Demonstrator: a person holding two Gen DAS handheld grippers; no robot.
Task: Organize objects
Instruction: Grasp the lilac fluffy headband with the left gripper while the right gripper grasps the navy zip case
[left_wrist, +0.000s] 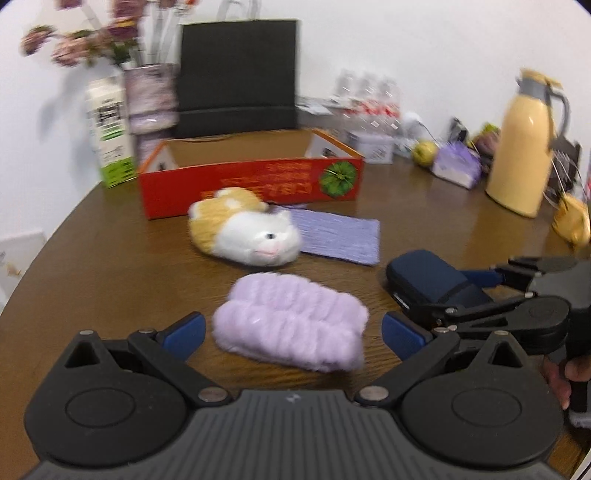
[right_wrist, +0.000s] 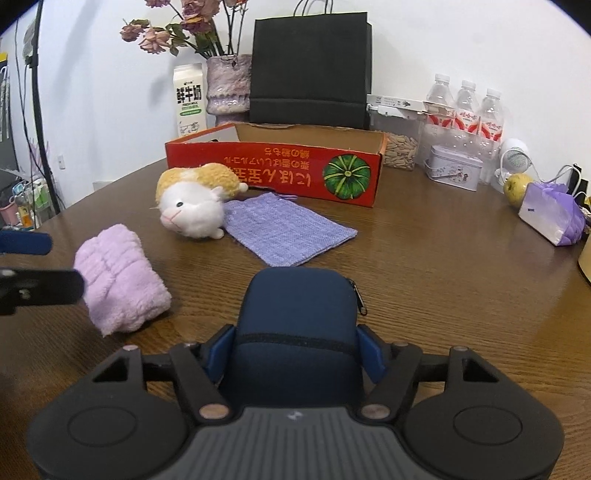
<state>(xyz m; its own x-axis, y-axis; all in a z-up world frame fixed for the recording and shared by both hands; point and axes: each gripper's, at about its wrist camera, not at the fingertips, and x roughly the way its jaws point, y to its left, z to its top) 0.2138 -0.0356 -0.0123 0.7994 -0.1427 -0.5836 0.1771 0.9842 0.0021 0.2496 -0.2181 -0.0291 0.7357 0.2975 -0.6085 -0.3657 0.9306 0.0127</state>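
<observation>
**A:** Where does the navy zip pouch (right_wrist: 297, 317) sit against the right gripper (right_wrist: 295, 354)?

**B:** Between the two blue pads (right_wrist: 218, 354), which press its sides — the tongs are closed on it, the pouch running toward 12 o'clock from them, its zipper pull hanging at the 3 o'clock edge. From the left wrist camera the same pouch (left_wrist: 432, 282) and right gripper (left_wrist: 439, 295) show at 3 o'clock, low over the wooden table (left_wrist: 424, 206).

**A:** And the left gripper (left_wrist: 293, 330)?

**B:** Spread wide, holding nothing. The folded lilac fleece towel (left_wrist: 291, 321) lies on the table between and just ahead of its blue pads (left_wrist: 184, 330); whether either pad touches it cannot be told, as that view is blurred.

**A:** What lies beyond?

**B:** At 12 o'clock from the towel, a white-and-orange plush cat (left_wrist: 247, 230), beside and partly overlapping a flat purple woven cloth (left_wrist: 338, 236) at its 3 o'clock. Behind both stands the open red cardboard box (left_wrist: 251, 184) with a green pumpkin printed on its front — and behind that a black paper bag (left_wrist: 238, 77). A yellow thermos jug (left_wrist: 524, 147) stands at 2 o'clock.
</observation>
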